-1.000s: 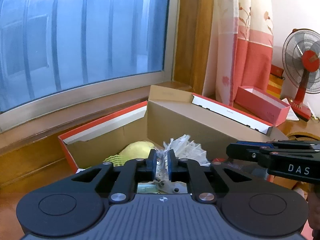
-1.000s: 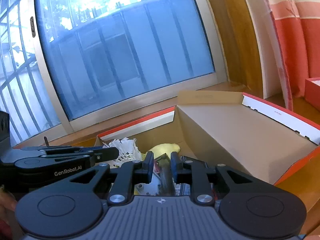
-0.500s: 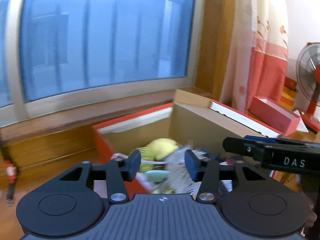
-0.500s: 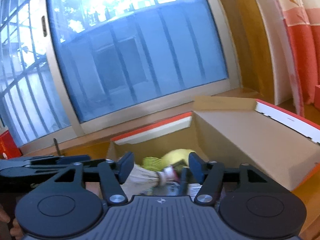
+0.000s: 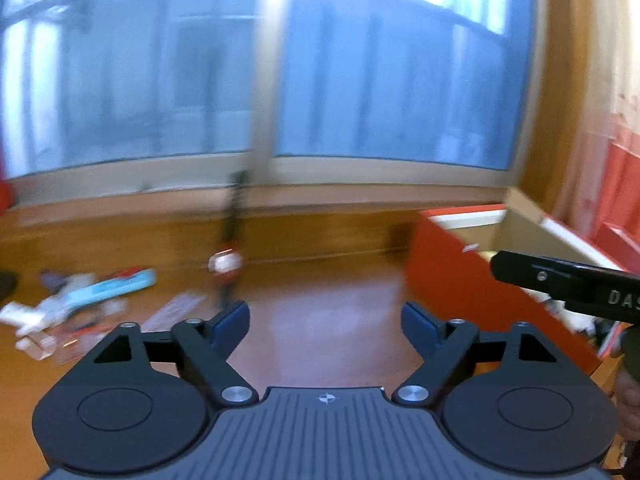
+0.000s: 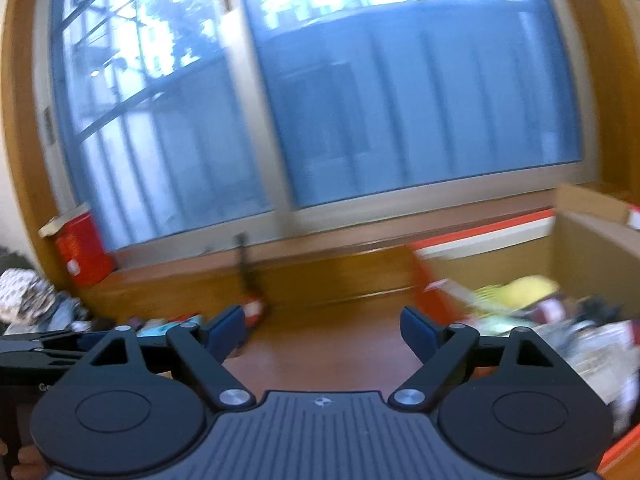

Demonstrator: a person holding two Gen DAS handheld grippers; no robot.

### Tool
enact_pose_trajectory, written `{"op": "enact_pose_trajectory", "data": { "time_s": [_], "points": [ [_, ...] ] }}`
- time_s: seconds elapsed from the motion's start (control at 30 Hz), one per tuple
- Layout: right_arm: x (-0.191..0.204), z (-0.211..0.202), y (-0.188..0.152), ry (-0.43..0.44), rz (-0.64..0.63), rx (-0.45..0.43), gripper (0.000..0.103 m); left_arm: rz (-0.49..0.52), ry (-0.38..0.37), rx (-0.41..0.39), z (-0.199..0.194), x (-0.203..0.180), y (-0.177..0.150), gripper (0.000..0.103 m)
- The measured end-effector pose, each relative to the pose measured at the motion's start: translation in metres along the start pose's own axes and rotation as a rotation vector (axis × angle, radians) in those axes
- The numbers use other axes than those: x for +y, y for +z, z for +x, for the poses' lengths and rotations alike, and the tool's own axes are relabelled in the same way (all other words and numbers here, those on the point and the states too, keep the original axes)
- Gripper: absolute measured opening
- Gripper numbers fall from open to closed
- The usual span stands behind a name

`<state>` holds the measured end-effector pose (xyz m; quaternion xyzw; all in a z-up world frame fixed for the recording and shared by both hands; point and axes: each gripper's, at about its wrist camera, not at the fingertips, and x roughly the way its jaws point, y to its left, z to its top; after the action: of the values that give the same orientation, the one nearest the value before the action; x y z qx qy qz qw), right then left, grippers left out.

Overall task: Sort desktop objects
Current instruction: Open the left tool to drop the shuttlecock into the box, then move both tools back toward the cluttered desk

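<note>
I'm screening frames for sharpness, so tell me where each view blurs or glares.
Left wrist view: desk clutter and window smear sideways, glare at top; the tongs stay sharp. Right wrist view: orange cardboard box and its contents are streaked, the panes are blown out; its tongs are crisp.

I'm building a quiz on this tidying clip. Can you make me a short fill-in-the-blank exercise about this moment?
1. The left gripper holds ____ between its jaws.
2. The box has ____ outer walls.
3. Seen from the left wrist, loose items lie on the desk to the ____ of the gripper.
4. In the box, the soft lump is ____.

Missing words: nothing; red; left; yellow
</note>
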<state>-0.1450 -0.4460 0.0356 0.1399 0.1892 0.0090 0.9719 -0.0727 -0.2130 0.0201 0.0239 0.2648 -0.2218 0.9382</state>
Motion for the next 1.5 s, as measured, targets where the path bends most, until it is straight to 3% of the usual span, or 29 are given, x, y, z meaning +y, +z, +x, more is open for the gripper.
{"op": "enact_pose_trajectory", "data": {
  "time_s": [0.2, 0.43, 0.63, 0.83, 0.97, 1.1, 1.3, 1.5],
  "points": [
    [0.095, 0.025, -0.027, 0.1, -0.053, 0.067, 0.088, -0.069, 0.124, 0.017, -0.035, 0.084, -0.024, 0.088],
    [0.18, 0.058, -0.034, 0.221, -0.202, 0.142, 0.089, -0.197, 0.228, 0.029, -0.048, 0.156, -0.038, 0.089],
    [0.228, 0.099, -0.035, 0.297, -0.287, 0.16, 0.09, -0.26, 0.318, 0.056, -0.043, 0.205, -0.036, 0.089],
    [0.253, 0.163, -0.036, 0.357, -0.272, 0.236, 0.09, -0.3, 0.401, 0.06, -0.028, 0.247, -0.029, 0.089],
    [0.268, 0.203, -0.035, 0.376, -0.221, 0.32, 0.09, -0.292, 0.416, 0.101, -0.013, 0.274, -0.03, 0.089],
    [0.294, 0.239, -0.034, 0.361, -0.223, 0.343, 0.09, -0.241, 0.414, 0.13, 0.007, 0.303, -0.027, 0.089],
    [0.339, 0.303, -0.043, 0.375, -0.274, 0.376, 0.087, -0.241, 0.352, 0.16, 0.028, 0.351, -0.029, 0.089],
    [0.369, 0.375, -0.055, 0.333, -0.322, 0.385, 0.069, -0.259, 0.311, 0.181, 0.047, 0.39, -0.032, 0.089]
  ]
}}
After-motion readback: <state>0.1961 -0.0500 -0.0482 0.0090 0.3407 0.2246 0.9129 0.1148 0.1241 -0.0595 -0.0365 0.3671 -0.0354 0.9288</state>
